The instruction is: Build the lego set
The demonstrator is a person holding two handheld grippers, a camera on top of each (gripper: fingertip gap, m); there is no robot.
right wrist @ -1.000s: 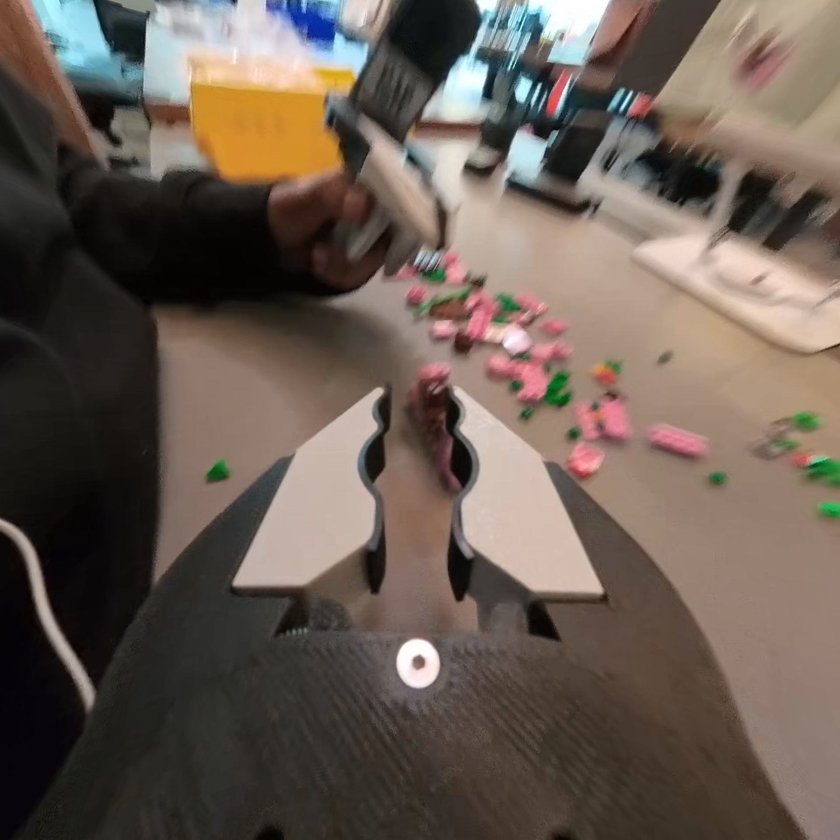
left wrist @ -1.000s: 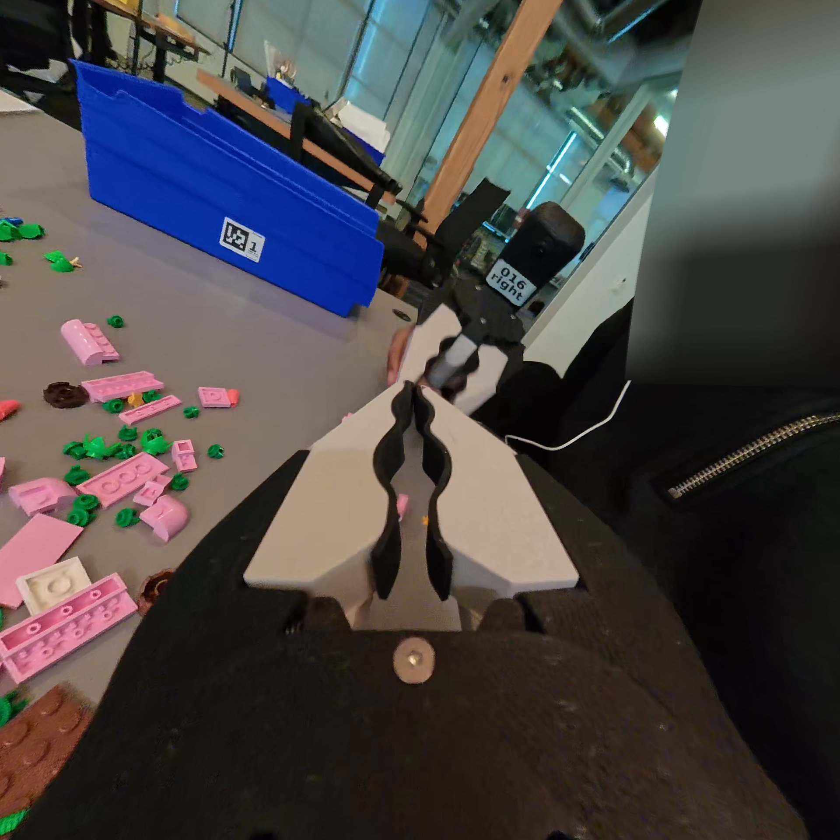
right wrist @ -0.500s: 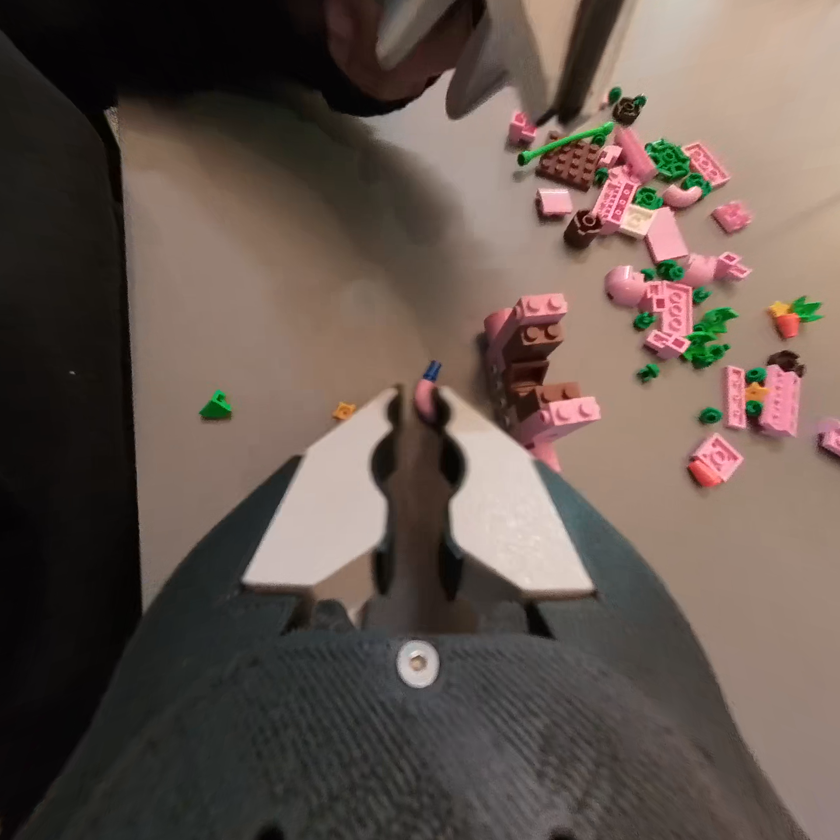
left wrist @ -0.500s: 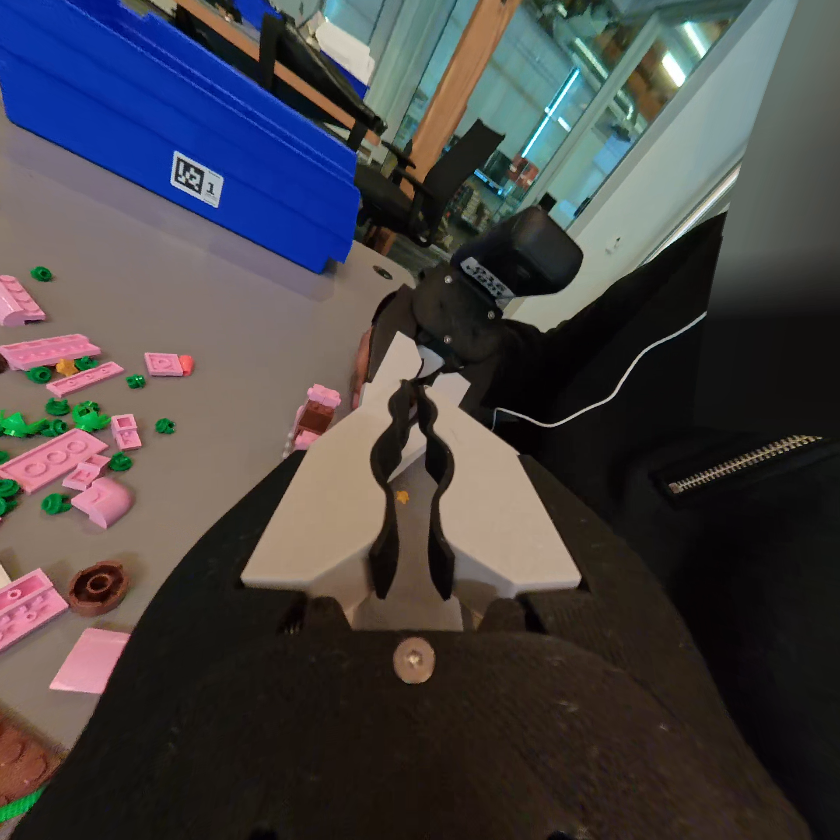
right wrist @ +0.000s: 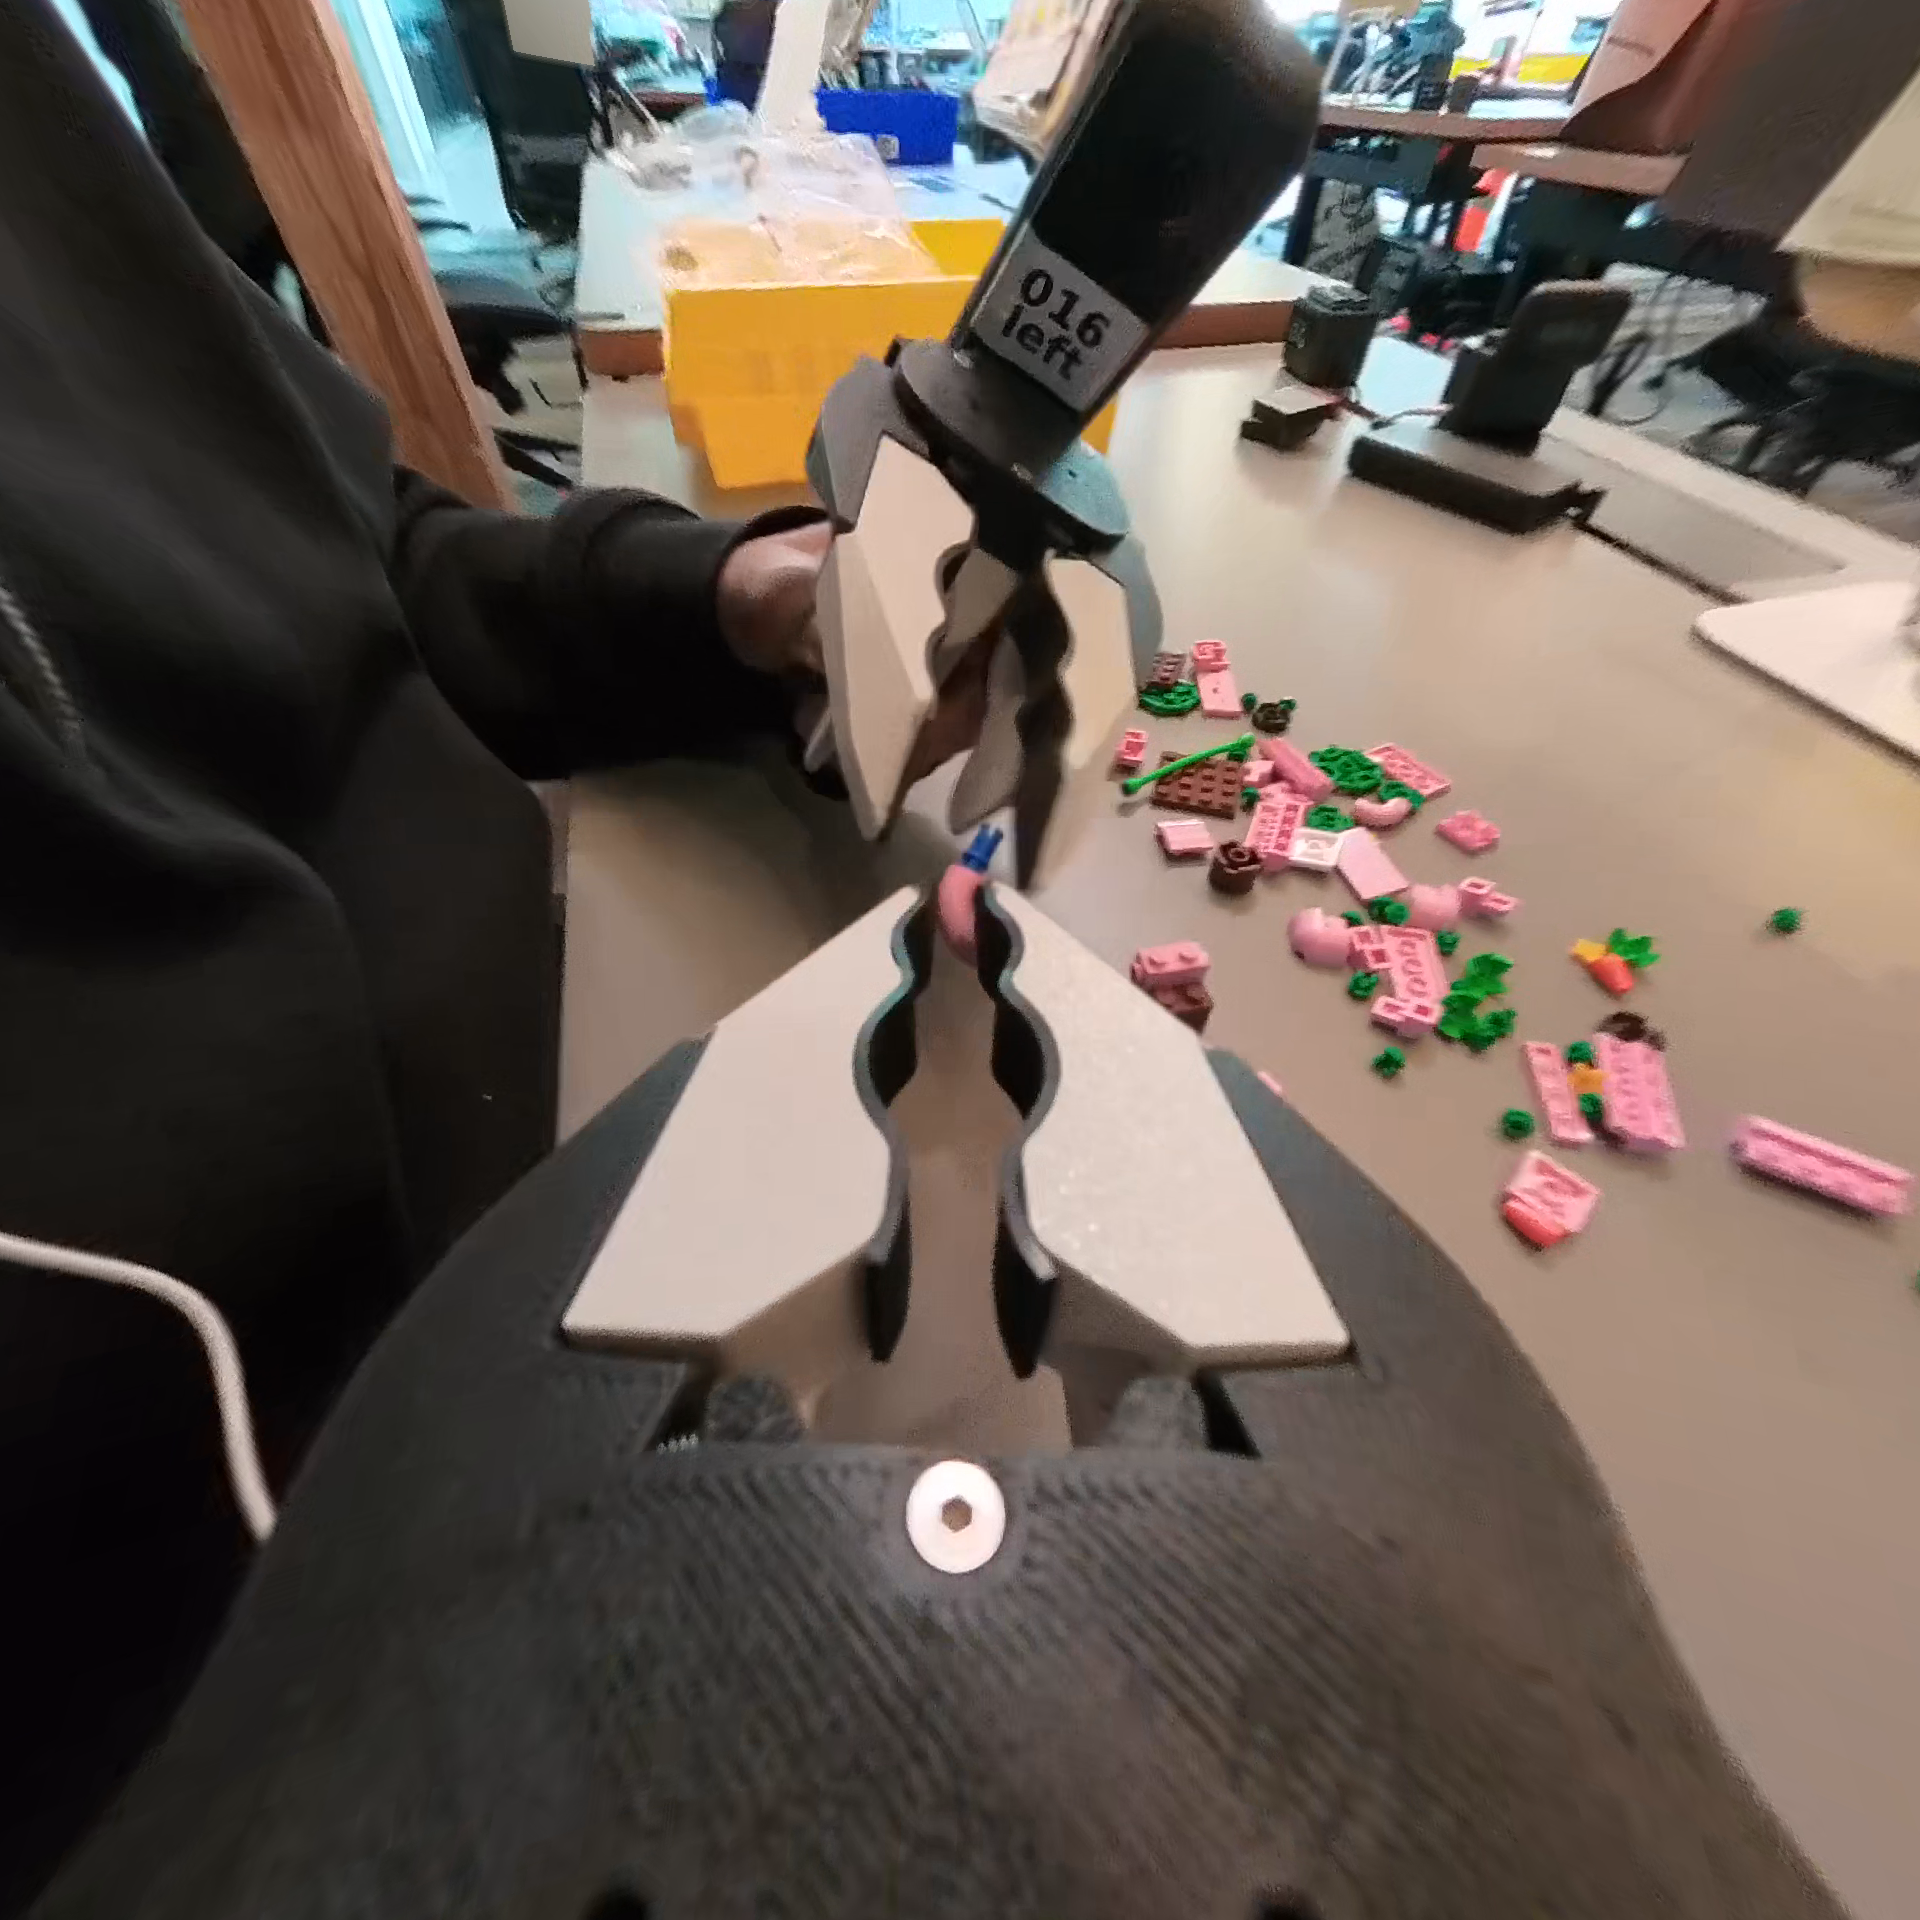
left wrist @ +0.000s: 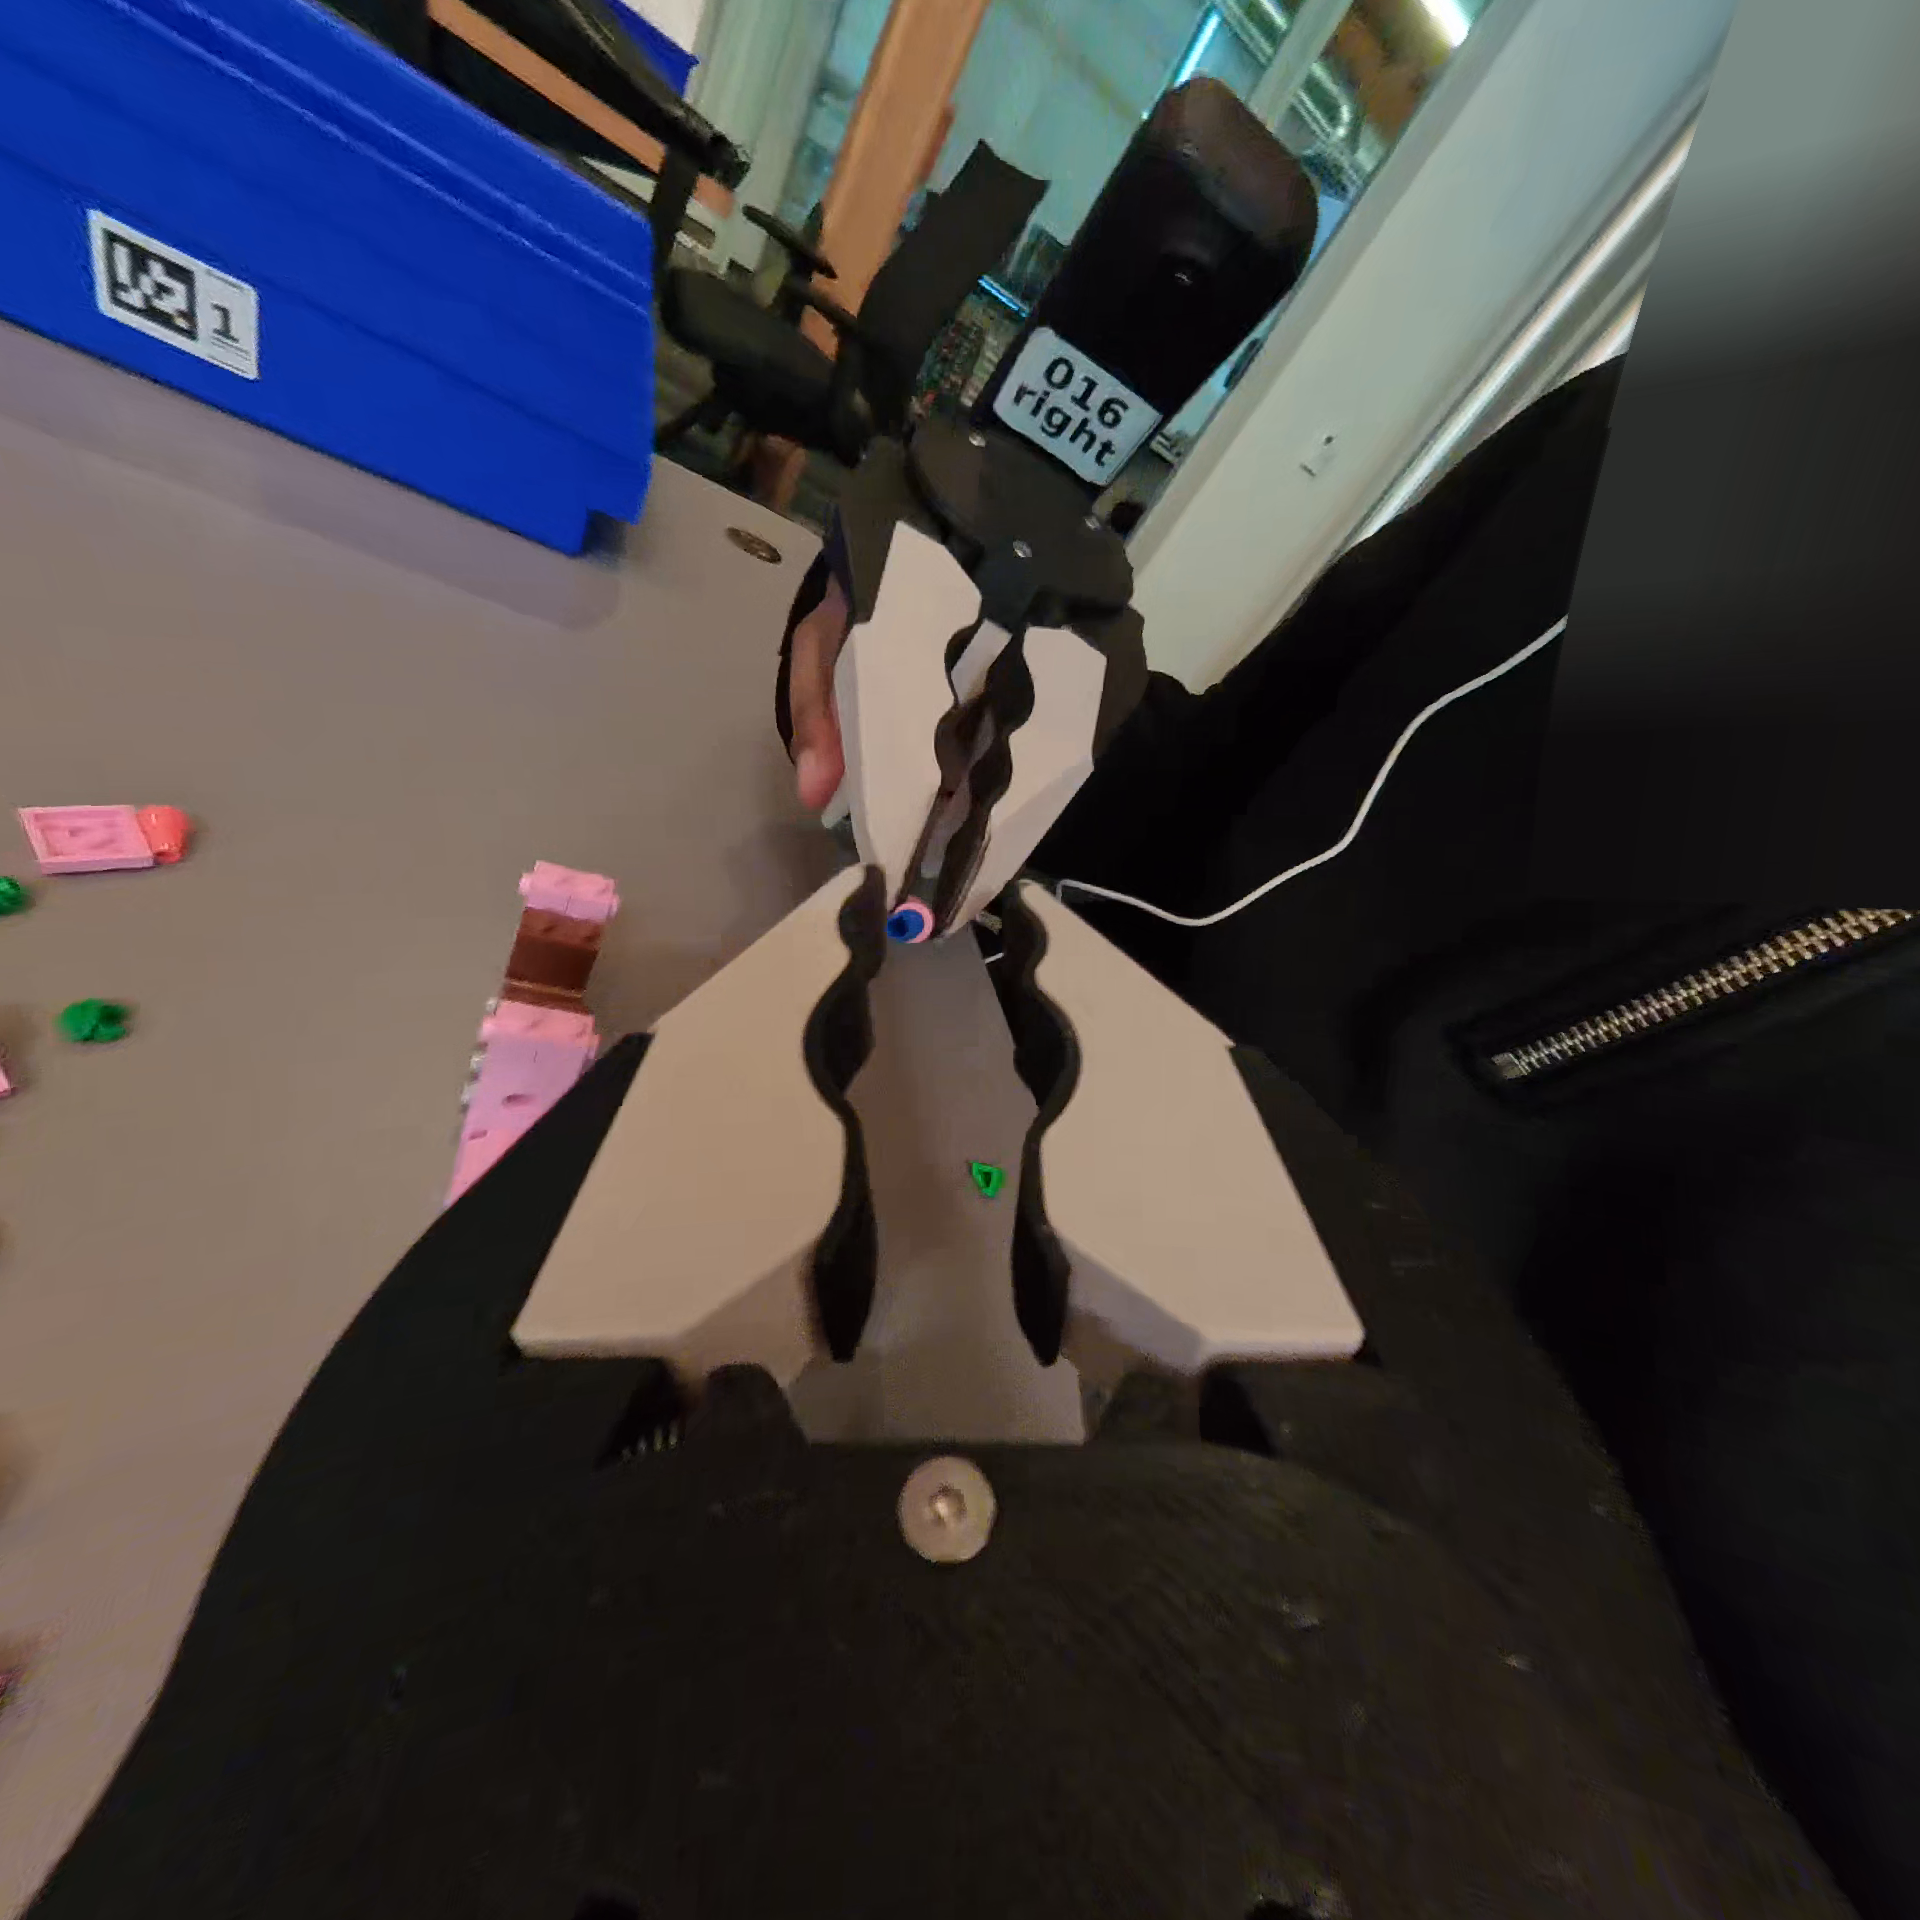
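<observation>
My right gripper (right wrist: 952, 906) is shut on a small curved pink piece (right wrist: 958, 920) with a blue pin (right wrist: 983, 848) at its far end, held above the table. In the left wrist view the right gripper (left wrist: 928, 902) points down with the pink piece (left wrist: 911, 923) at its tip. My left gripper (left wrist: 941, 914) is open. The piece sits between its fingertips, close to the left pad (left wrist: 860, 920), and the right pad stands apart from it. In the right wrist view the left gripper (right wrist: 961, 836) hangs just above the blue pin. A pink and brown build (left wrist: 549, 987) stands on the table (left wrist: 312, 727).
Several loose pink, green and brown pieces (right wrist: 1403, 883) lie to the right of the grippers. A blue bin (left wrist: 312, 260) stands at the back left, a yellow bin (right wrist: 810, 343) farther off. A small green piece (left wrist: 984, 1179) lies under my left gripper. A person's black jacket (left wrist: 1558, 1143) is close by. My two grippers' fingertips are within a few centimetres of each other.
My right gripper shut on the pink piece on the table and lifted it up to my left gripper. My left gripper went from shut to open around the piece's end.
</observation>
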